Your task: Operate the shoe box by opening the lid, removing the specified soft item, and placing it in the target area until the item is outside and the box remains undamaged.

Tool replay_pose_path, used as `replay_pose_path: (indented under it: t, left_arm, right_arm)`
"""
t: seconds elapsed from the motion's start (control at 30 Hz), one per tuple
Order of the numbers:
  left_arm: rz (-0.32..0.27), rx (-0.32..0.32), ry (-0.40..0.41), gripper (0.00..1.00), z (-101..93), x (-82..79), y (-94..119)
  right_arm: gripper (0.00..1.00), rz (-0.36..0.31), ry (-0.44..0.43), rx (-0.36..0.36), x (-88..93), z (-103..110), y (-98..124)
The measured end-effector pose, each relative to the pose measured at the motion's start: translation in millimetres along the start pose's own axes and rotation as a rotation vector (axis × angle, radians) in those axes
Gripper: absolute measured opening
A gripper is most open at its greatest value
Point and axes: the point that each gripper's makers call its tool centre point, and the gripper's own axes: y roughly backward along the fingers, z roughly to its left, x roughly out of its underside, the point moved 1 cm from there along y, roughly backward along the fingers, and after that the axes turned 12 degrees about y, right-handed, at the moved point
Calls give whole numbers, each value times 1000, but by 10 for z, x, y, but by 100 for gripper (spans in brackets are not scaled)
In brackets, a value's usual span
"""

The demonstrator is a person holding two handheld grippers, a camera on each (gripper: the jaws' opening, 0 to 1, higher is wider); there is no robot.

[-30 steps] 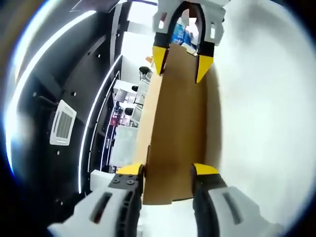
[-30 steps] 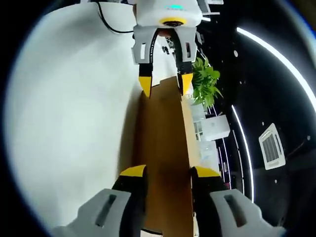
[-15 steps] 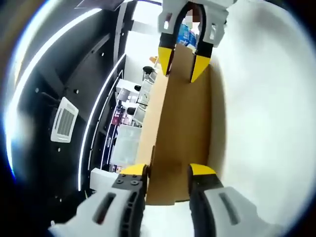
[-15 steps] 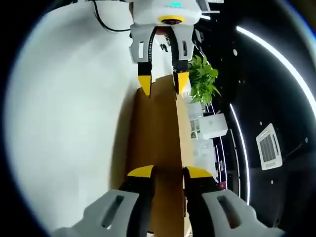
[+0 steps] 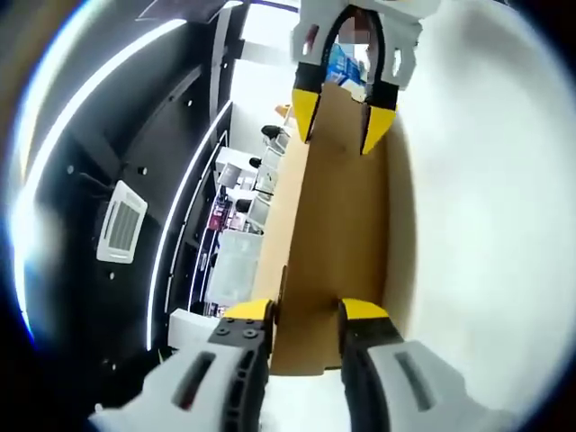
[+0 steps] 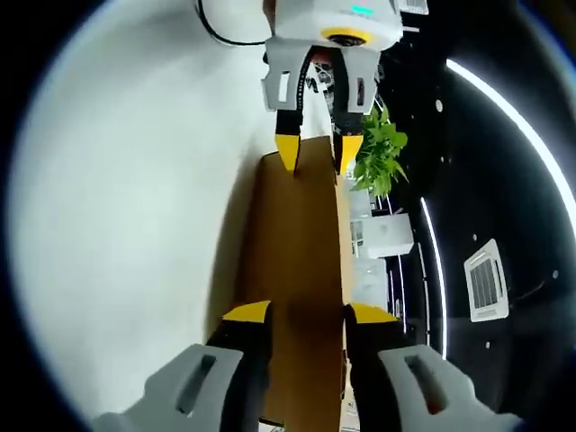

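A brown cardboard shoe box lid [image 5: 337,234] stands on edge and runs straight away from the camera. My left gripper [image 5: 306,310] grips its near end, one yellow-tipped jaw on each face. At the far end my right gripper [image 5: 344,135] clamps the same panel. In the right gripper view the lid [image 6: 292,243] stretches from my right gripper [image 6: 310,313] up to the left gripper [image 6: 317,153], which pinches its far end. The inside of the box and the soft item are hidden.
A white table top [image 5: 486,225] [image 6: 135,207] lies along one side of the lid. On the other side are a dark ceiling with light strips and an air vent [image 5: 121,229] [image 6: 484,279], shelves [image 5: 238,207] and a green plant [image 6: 378,157]. A black cable [image 6: 225,27] crosses the table.
Both views have shifted a little with the hands. The lid stays held between the two grippers. My left jaws stand slightly closer together than a second ago.
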Motion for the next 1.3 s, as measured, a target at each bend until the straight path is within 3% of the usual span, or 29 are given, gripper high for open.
replay_pose_path:
  t: [0.2,0.37,0.77,1.3]
  left_arm:
    - [-1,0,-2,29,1,0,2]
    - [-3,6,1,29,1,8,-7]
    - [-3,2,-1,29,-12,-3,21]
    - [-21,7,-9,29,-134,-105,215]
  right_arm:
    - [27,9,24,37,31,-70,-9]
    - [27,10,64,39,47,-59,-28]
    - [26,2,24,40,21,-59,12]
    - [26,-3,18,49,-73,6,298]
